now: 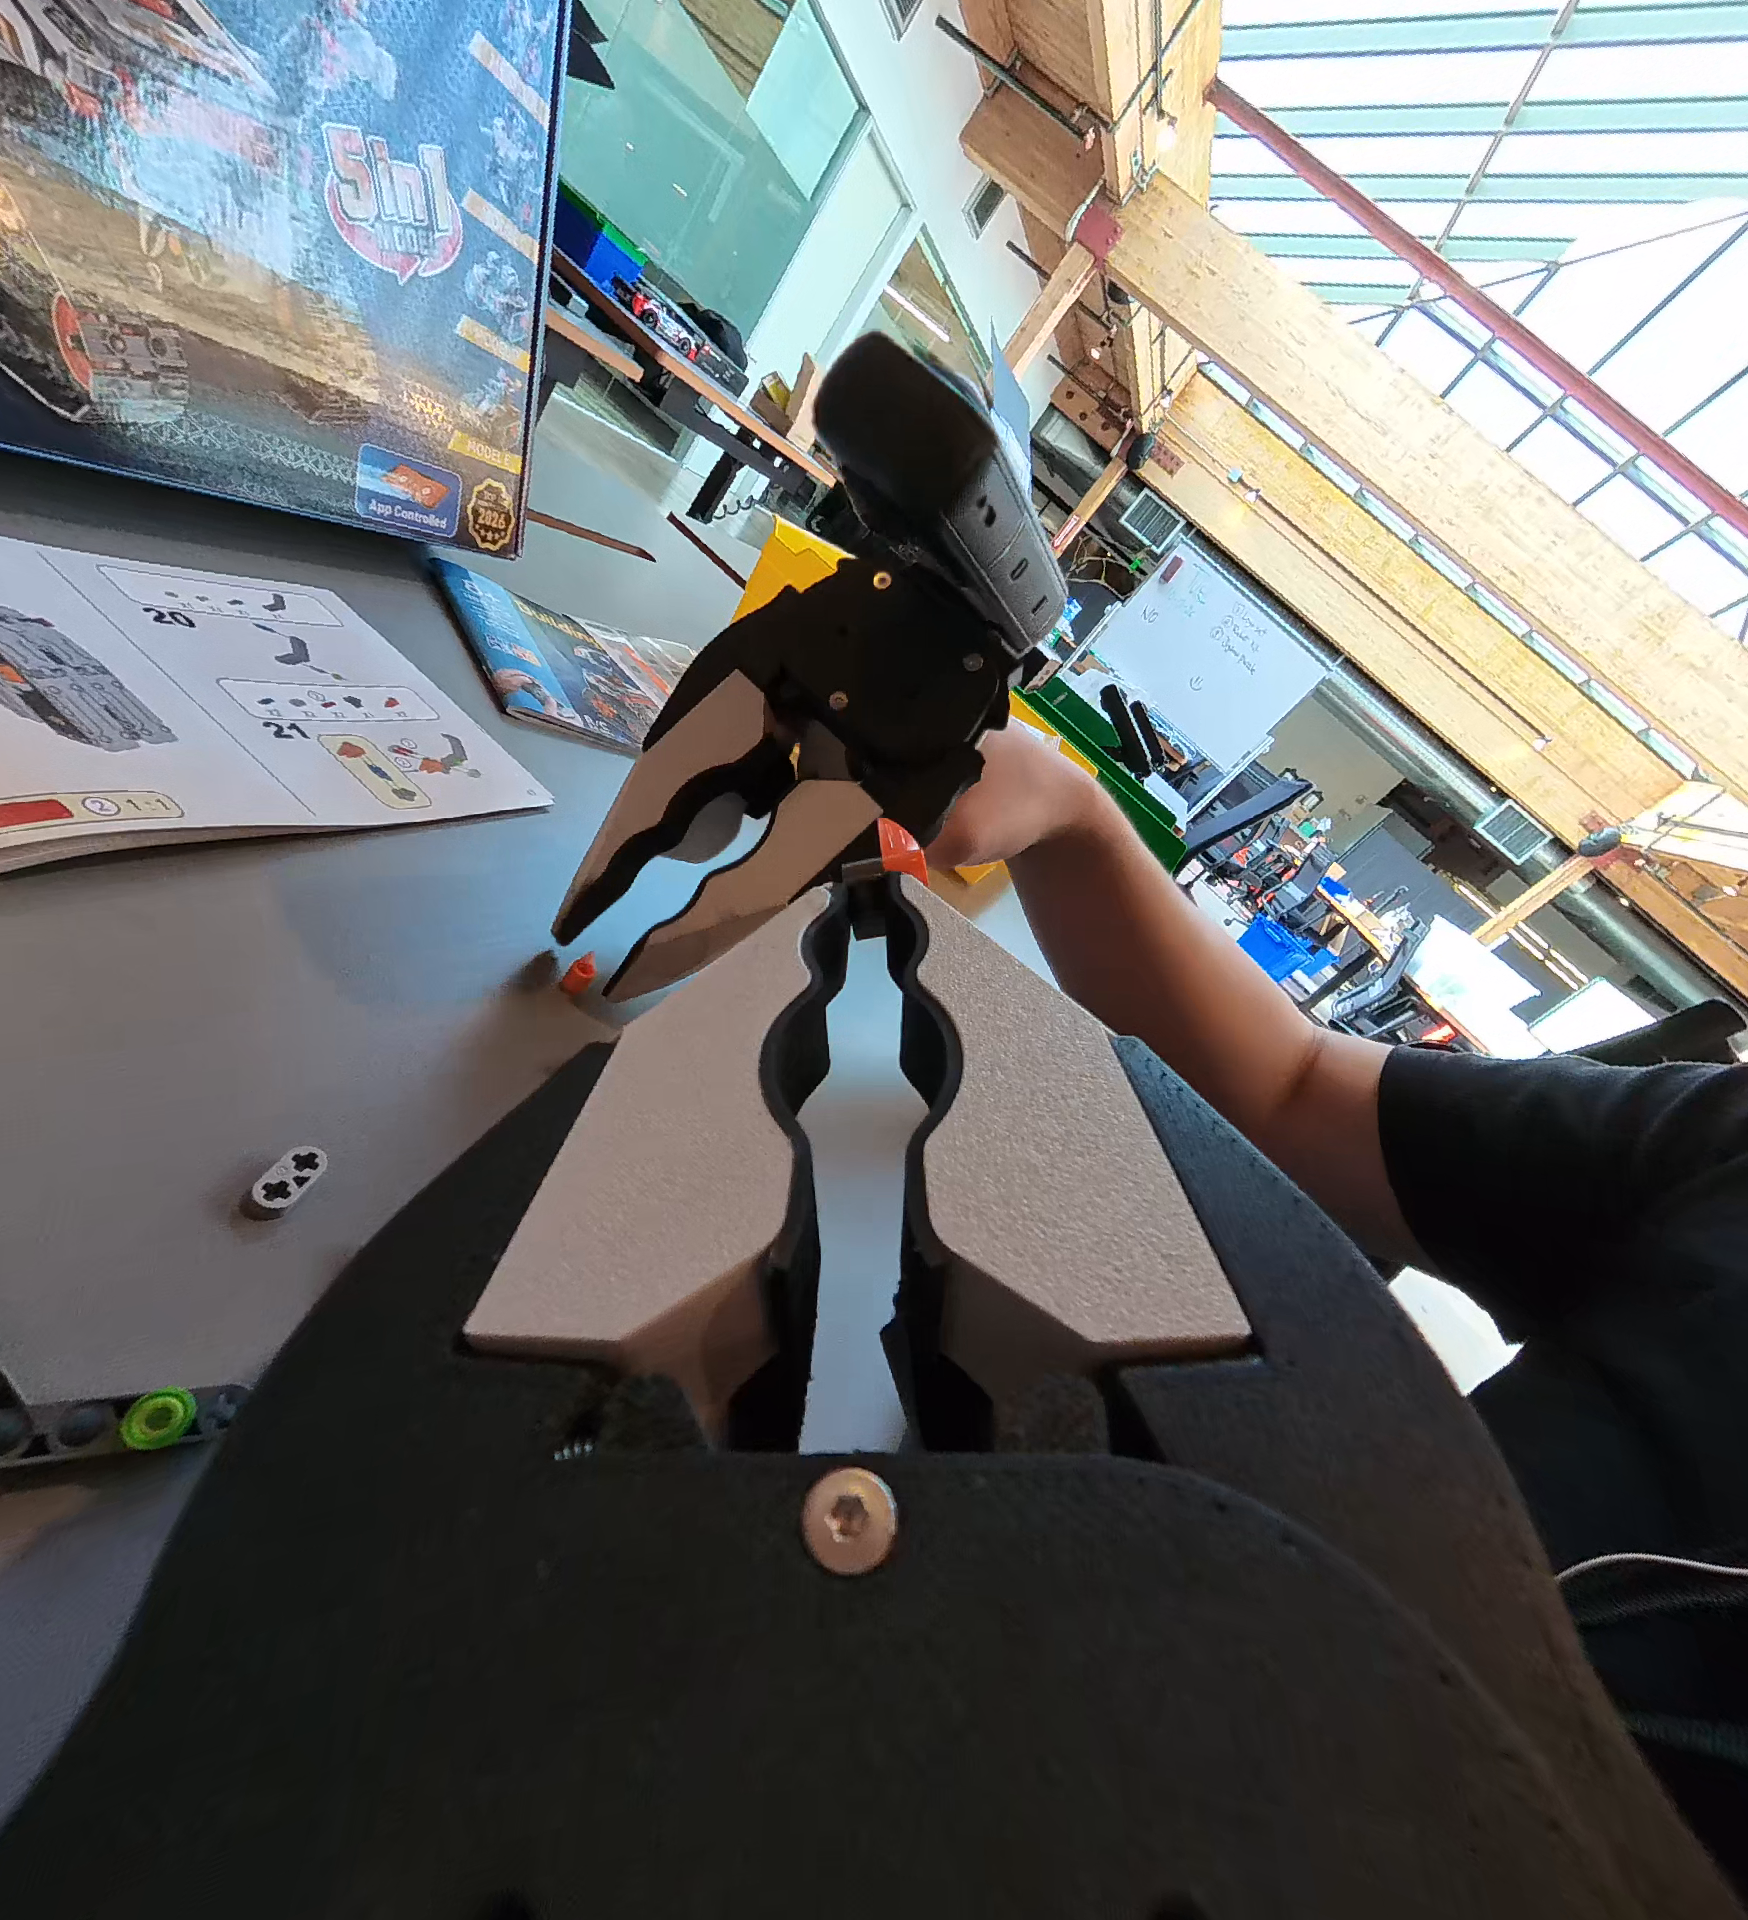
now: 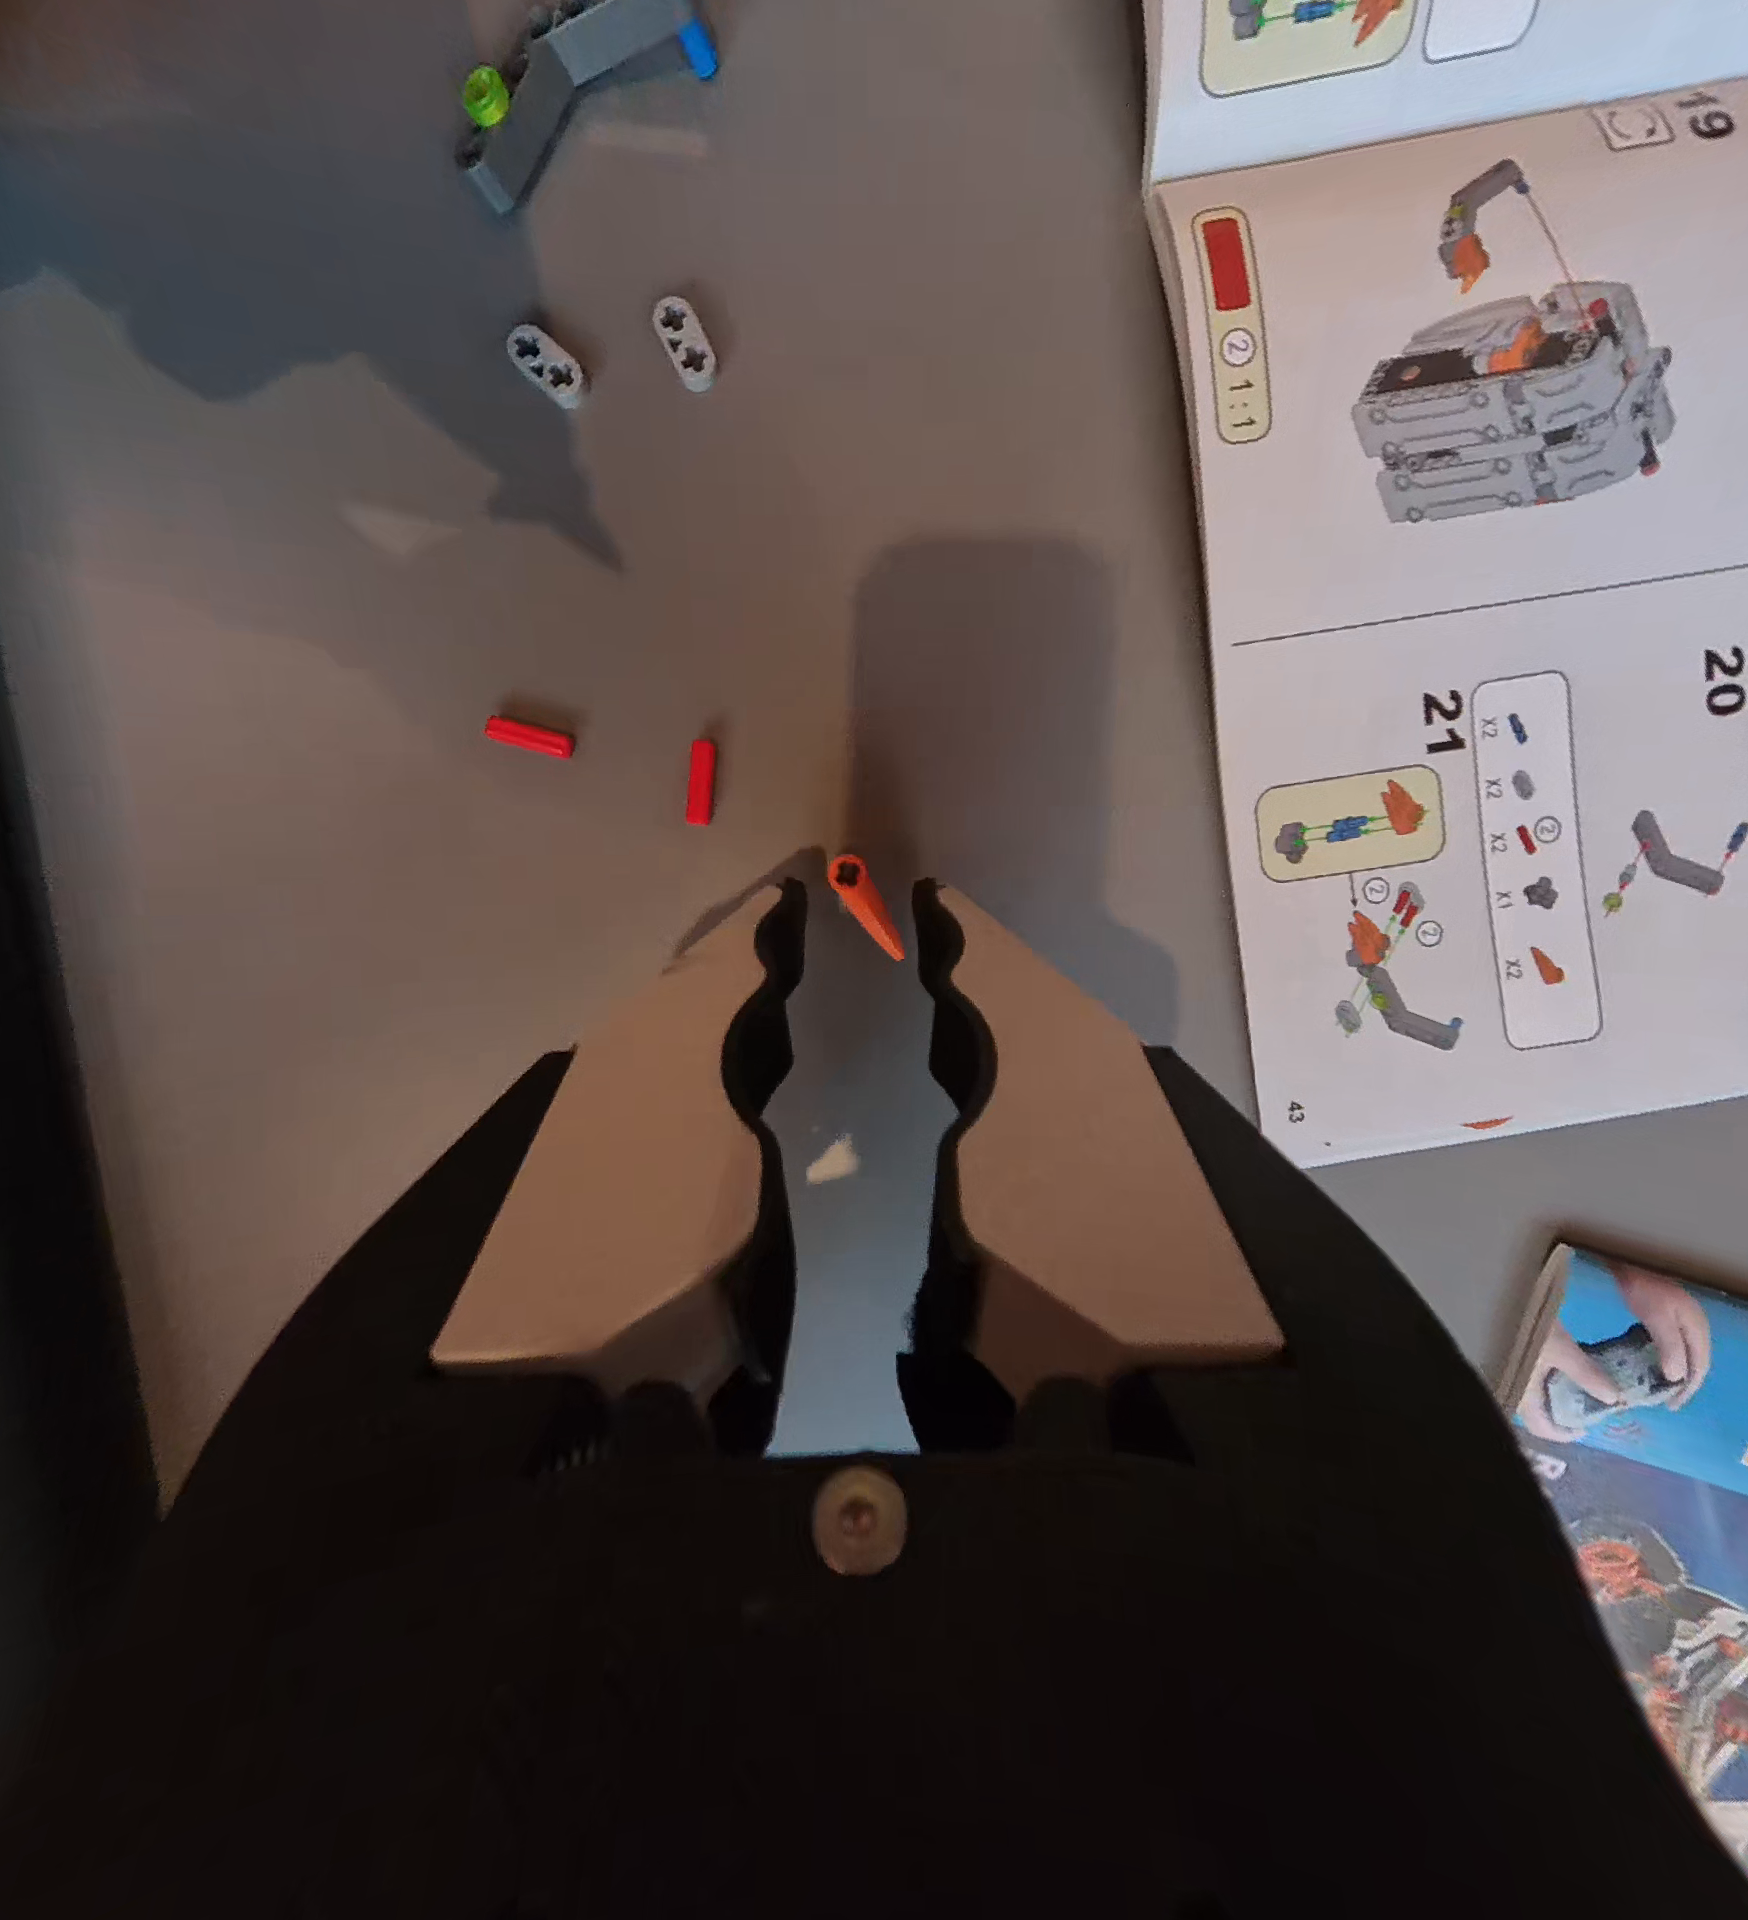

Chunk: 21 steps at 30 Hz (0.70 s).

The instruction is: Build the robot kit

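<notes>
Grey worktop [image 2: 278, 644] carries a printed toy box [image 1: 226, 239] and an open instruction booklet [image 2: 1514, 582]. Left tongs [image 1: 865, 902] nearly closed, pinching a small grey-and-orange piece [image 1: 885, 854] at the tips. Right tongs [image 2: 857, 885] slightly parted, tips down at the worktop, an orange cone piece [image 2: 864, 904] lying between them, ungripped. Two red pins [image 2: 529, 737] near.
</notes>
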Each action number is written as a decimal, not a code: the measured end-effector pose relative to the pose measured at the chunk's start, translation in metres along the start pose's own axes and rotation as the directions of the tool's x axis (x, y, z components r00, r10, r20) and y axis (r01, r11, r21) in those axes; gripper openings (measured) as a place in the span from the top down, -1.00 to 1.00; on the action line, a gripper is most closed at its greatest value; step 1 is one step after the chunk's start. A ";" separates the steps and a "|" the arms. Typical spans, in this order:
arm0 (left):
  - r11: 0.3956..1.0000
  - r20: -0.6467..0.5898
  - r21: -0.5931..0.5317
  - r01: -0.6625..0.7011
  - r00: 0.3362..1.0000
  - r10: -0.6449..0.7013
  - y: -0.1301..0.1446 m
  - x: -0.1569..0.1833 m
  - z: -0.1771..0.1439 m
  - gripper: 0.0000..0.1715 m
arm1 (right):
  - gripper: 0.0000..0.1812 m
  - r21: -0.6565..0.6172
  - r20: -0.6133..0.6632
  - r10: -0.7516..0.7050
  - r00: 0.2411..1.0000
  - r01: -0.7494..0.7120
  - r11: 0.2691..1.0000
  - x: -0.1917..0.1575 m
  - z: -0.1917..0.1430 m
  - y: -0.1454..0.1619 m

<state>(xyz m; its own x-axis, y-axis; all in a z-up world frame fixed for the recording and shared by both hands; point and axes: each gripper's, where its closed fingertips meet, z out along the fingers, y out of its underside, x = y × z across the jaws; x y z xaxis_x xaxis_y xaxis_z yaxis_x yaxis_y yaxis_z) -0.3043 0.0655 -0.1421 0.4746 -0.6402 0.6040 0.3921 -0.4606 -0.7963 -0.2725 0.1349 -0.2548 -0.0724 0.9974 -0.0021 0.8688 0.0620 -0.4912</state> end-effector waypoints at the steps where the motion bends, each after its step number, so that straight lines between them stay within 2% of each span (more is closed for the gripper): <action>1: 1.000 0.000 -0.001 -0.001 1.000 0.001 0.000 0.000 0.000 0.95 | 0.79 0.001 -0.003 -0.020 1.000 0.020 1.000 0.000 0.001 -0.001; 7: 1.000 0.002 -0.004 -0.002 1.000 0.002 0.001 0.000 0.000 0.95 | 0.84 0.009 -0.024 -0.116 0.993 0.117 0.993 -0.002 0.000 -0.005; 21: 1.000 0.009 -0.014 -0.001 1.000 0.001 0.002 -0.001 0.002 0.95 | 0.92 0.002 -0.014 -0.142 0.990 0.142 0.990 -0.002 0.004 -0.002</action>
<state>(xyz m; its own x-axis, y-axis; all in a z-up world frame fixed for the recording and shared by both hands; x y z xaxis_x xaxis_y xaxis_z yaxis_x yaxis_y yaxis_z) -0.3028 0.0664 -0.1447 0.4819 -0.6355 0.6032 0.3807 -0.4682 -0.7974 -0.2760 0.1323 -0.2568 -0.1882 0.9789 0.0797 0.8486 0.2029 -0.4886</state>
